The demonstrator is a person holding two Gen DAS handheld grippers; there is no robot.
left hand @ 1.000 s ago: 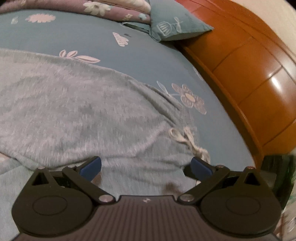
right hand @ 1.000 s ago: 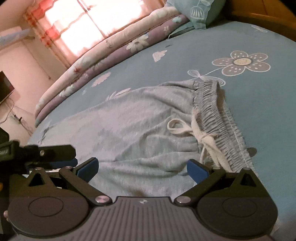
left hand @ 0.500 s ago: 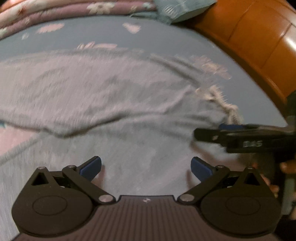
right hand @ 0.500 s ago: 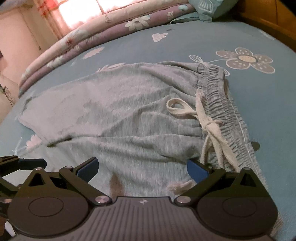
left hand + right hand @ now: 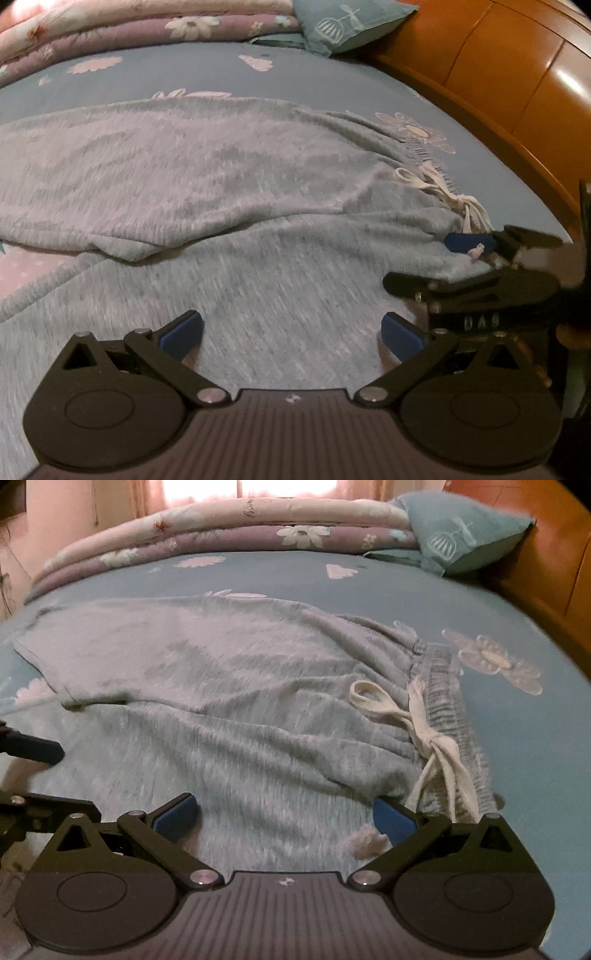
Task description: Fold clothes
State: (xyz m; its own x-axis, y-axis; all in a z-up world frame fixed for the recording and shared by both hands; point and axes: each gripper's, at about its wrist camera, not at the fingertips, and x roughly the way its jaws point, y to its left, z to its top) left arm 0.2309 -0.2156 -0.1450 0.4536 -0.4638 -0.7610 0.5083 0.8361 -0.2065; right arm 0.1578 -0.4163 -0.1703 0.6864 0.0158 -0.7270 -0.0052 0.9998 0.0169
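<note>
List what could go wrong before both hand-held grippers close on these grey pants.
1. The white drawstring trails beside the right hand-held gripper; its right finger could pinch cord rather than the waistband.
2. The left hand-held gripper hovers open over flat fabric of the grey pants, so closing may catch only one layer.

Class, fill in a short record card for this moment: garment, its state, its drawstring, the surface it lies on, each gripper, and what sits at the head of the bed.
garment: grey pants
state: spread flat on the bed, wrinkled, not yet folded
drawstring: white drawstring, tied in a bow at the elastic waistband
surface: blue floral bedsheet
left gripper: open, low over the grey fabric
right gripper: open, near the waistband end
head of bed: folded quilt, blue pillow, wooden headboard
</note>
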